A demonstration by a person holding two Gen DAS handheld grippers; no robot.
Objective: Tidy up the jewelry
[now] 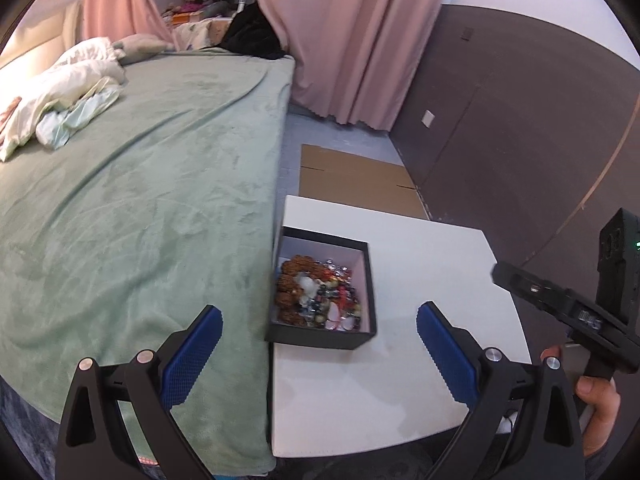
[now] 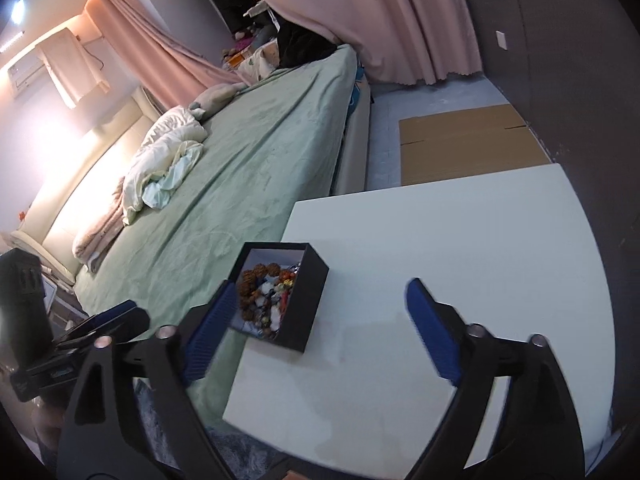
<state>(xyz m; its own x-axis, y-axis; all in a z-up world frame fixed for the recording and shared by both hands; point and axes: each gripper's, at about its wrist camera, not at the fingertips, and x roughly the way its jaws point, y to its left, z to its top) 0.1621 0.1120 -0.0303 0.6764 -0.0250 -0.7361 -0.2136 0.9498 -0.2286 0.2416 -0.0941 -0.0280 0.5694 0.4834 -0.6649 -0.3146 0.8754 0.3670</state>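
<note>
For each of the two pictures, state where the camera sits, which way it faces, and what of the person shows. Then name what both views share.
Left wrist: on the left gripper, facing down over the white table and green bed; a hand shows at right.
Right wrist: on the right gripper, jaws open, facing the same table; no hand clearly visible.
Shared: black box of jewelry, bed, pink curtain, cardboard.

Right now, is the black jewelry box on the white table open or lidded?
Open: the black jewelry box has no lid on it, and beads and bracelets piled inside show in both wrist views.
</note>
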